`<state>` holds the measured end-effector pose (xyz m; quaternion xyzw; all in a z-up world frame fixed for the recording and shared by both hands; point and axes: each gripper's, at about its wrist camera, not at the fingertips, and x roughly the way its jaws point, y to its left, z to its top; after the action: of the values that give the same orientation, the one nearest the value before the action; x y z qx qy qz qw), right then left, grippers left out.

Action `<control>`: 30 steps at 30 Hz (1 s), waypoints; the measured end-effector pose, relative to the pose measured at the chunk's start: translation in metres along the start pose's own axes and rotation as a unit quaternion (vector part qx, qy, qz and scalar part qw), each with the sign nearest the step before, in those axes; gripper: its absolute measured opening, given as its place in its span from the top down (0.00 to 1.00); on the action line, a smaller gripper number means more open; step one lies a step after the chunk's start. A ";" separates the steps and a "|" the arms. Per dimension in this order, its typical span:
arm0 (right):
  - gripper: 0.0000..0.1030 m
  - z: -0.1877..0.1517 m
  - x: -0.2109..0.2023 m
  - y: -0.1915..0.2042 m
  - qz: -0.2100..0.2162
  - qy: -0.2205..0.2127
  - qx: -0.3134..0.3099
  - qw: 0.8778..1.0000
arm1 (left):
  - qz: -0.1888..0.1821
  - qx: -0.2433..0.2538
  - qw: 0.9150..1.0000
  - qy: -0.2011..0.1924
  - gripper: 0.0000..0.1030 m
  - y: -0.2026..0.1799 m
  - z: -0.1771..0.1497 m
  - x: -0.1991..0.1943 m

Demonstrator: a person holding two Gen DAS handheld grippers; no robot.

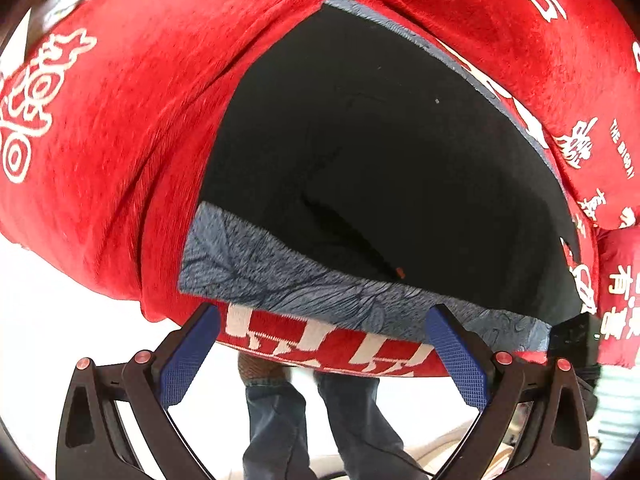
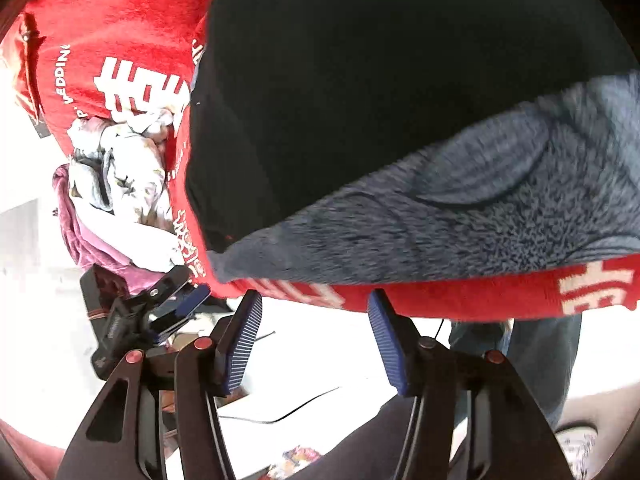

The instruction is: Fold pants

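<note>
- Black pants (image 1: 380,160) with a grey fleecy lining (image 1: 280,280) are lying spread across a red blanket (image 1: 120,120) printed with white characters, filling the centre of the left wrist view.
- The left gripper (image 1: 322,356) is sitting at the bottom of that frame, its blue-padded jaws standing wide apart at the blanket's near edge, with nothing pinched between them.
- In the right wrist view, the pants (image 2: 360,80) are occupying the upper right.
- The right gripper (image 2: 316,344) is sitting at bottom centre, jaws part open and empty, just below the blanket's edge.
- A heap of pale crumpled clothes (image 2: 120,168) is lying at the left of that frame.
- A person's jeans-clad legs (image 1: 320,420) are showing below the blanket edge.
</note>
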<state>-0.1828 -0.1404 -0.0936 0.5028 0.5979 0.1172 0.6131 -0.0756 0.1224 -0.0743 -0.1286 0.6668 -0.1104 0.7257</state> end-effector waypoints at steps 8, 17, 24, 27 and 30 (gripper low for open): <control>0.42 0.008 0.007 0.015 0.083 -0.070 -0.030 0.994 | -0.076 -0.020 0.997 0.016 0.00 0.009 -0.002 0.019; 0.82 0.017 0.033 0.047 0.186 -0.032 0.016 0.982 | -0.181 -0.107 0.978 0.006 0.00 0.011 -0.001 0.014; 0.80 0.020 0.031 0.073 0.157 -0.014 -0.028 0.987 | -0.182 -0.181 0.966 -0.031 0.20 0.009 0.027 0.031; 0.78 0.020 0.029 0.060 0.109 -0.022 -0.030 0.993 | -0.163 -0.170 0.972 -0.024 0.43 0.011 0.031 0.034; 0.69 0.014 0.012 0.031 0.079 -0.058 0.001 0.995 | -0.153 -0.144 0.978 -0.014 0.49 0.010 0.031 0.034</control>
<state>-0.1536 -0.1240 -0.0809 0.5547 0.5199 0.1356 0.6353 -0.0417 0.1223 -0.1068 -0.3338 0.6379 -0.1217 0.6833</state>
